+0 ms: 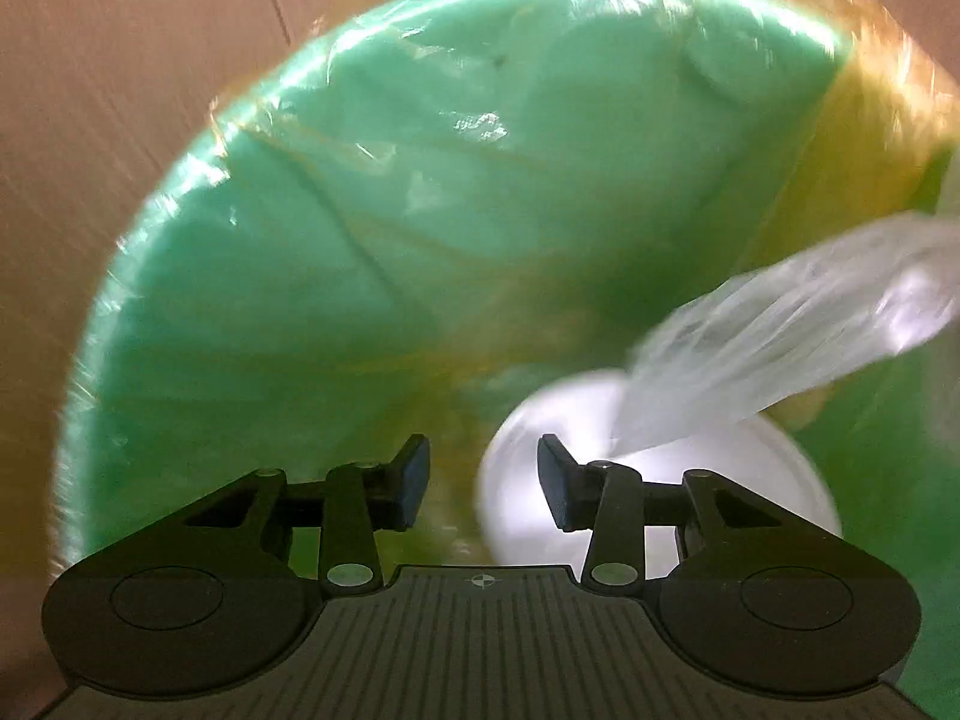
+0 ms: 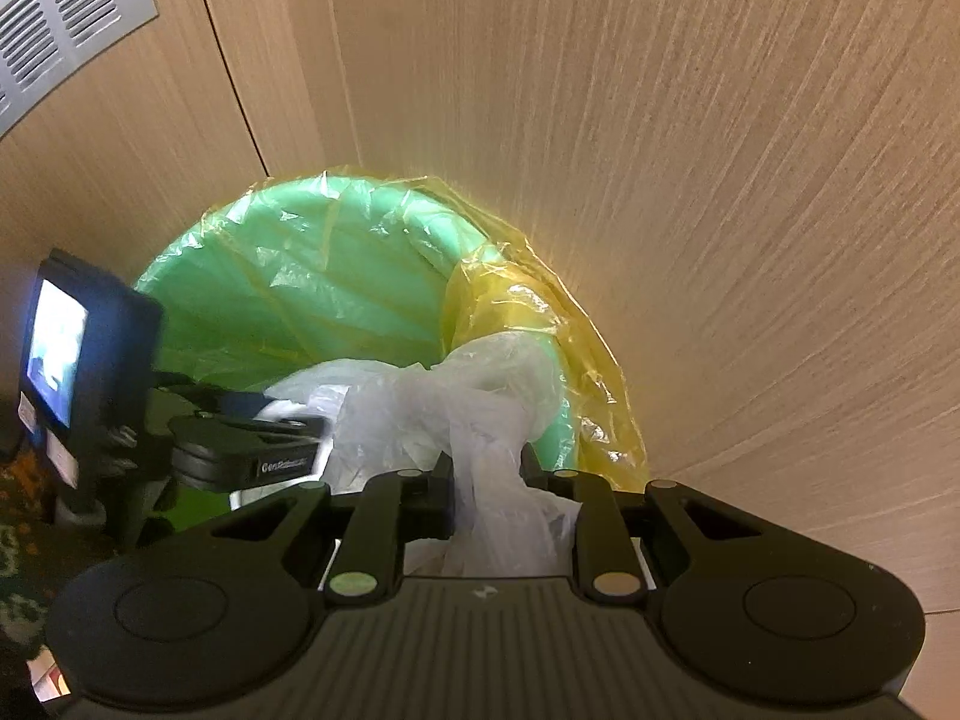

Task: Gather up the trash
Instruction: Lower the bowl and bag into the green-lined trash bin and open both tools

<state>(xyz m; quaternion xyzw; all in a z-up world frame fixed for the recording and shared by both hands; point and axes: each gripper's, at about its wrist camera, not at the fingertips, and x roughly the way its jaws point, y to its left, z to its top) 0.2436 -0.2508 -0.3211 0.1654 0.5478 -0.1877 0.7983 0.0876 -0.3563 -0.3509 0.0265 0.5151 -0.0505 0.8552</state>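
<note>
Two wrist views over a green bin point(image 1: 360, 252) lined with a yellow bag point(image 1: 870, 138), which stands against a wood-grain panel point(image 2: 720, 180). Left wrist view: the left gripper point(image 1: 483, 477) points steeply down into the bin, its jaws standing apart with nothing between the blue pads point(image 1: 414, 474); below and behind the right-hand pad lies a white round object point(image 1: 750, 480), blurred, deep in the lined bin. A clear plastic bag point(image 1: 780, 336) enters from the right edge and slants down toward that object, overlapping its upper part. Right wrist view: the right gripper point(image 2: 487, 492) holds the clear plastic bag point(image 2: 480, 396), its jaws narrow and pinched on a gathered neck of film; the rest of the bag billows forward over the near rim of the bin. The left gripper point(image 2: 288, 420) appears at left in this view, just beside the bag, with its small lit screen point(image 2: 57, 348) facing the camera. A grey vent grille point(image 2: 60, 18) occupies the upper left corner, and patterned carpet point(image 2: 18, 540) shows at lower left.
</note>
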